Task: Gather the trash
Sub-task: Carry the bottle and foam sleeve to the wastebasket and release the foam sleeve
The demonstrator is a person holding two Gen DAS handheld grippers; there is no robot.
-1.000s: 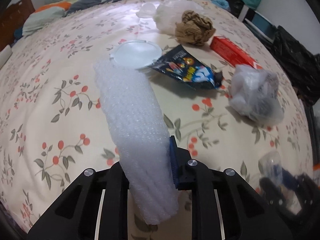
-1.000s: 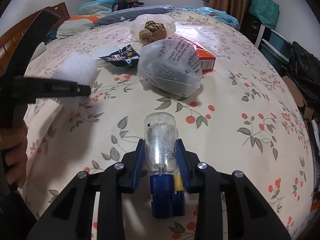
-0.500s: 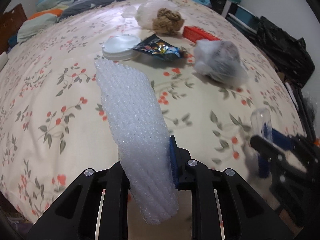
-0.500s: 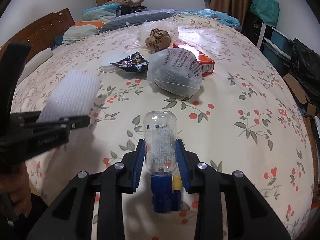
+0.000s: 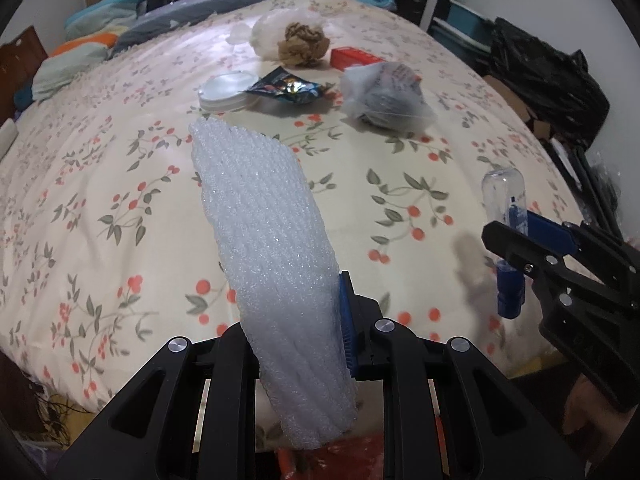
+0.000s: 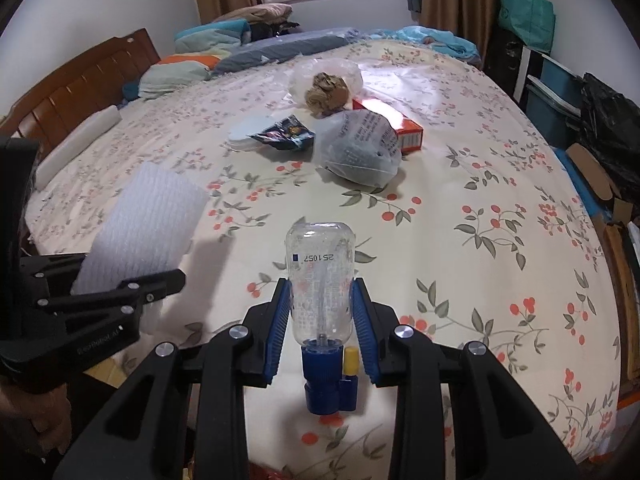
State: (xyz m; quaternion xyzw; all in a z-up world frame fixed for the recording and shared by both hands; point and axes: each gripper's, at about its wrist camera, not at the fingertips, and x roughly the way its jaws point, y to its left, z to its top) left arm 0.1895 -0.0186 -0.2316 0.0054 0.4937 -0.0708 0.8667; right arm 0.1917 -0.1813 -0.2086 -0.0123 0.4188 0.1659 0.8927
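Note:
My left gripper (image 5: 298, 312) is shut on a long white foam sleeve (image 5: 272, 248), held above the near edge of the bed; it also shows in the right wrist view (image 6: 140, 236). My right gripper (image 6: 322, 300) is shut on a clear plastic bottle with a blue cap (image 6: 322, 280), cap toward me; it shows in the left wrist view (image 5: 504, 208) at the right. Farther on the bed lie a filled clear plastic bag (image 6: 356, 148), a dark snack wrapper (image 6: 286, 134), a white round lid (image 5: 228, 90), a red box (image 6: 400, 124) and crumpled brown paper (image 6: 326, 94).
The floral bedspread (image 6: 480, 240) covers the bed. Pillows (image 6: 192, 72) and a wooden headboard (image 6: 76, 84) are at the far left. Black bags (image 5: 552, 76), boxes and storage bins stand along the right side. Something red (image 5: 348, 460) lies below the left gripper.
Both grippers have pulled back toward the near edge of the bed and risen, each keeping its load. The trash on the bed looks farther away.

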